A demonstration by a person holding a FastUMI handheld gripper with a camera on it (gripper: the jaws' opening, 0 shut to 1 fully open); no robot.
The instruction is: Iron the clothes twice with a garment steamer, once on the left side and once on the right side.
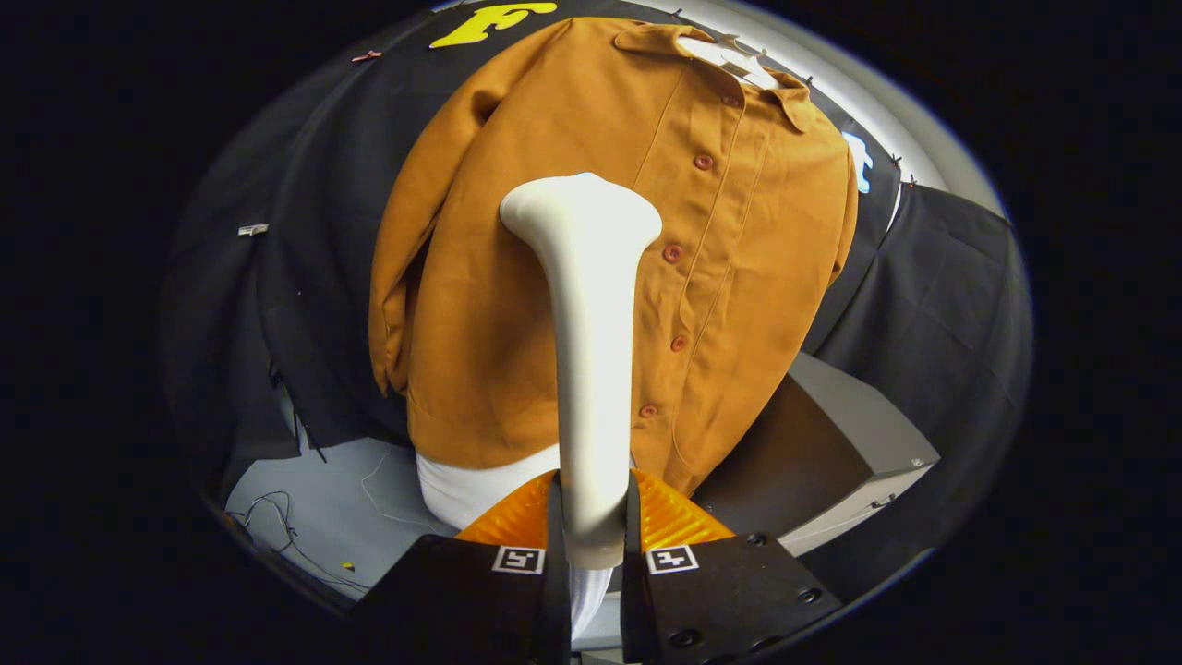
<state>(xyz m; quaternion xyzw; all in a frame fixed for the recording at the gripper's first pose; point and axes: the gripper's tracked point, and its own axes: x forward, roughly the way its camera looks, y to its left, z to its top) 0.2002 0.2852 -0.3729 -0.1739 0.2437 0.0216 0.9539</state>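
Note:
My gripper (591, 531) is shut on the handle of a white garment steamer (591, 351), both fingers pressing its lower end. The steamer rises straight ahead of the fingers and its flared head rests against the left front panel of a mustard-brown buttoned shirt (517, 277). The shirt hangs on the booth wall beyond the fingers, collar at the top and its button row just right of the steamer head. A white garment (471, 485) peeks out under the shirt's hem.
A grey box or table (850, 434) stands beyond the fingers to the right, under the shirt's hem. To the left lies a pale floor (342, 517) with thin loose cables (277, 526). Black cloth surrounds the shirt.

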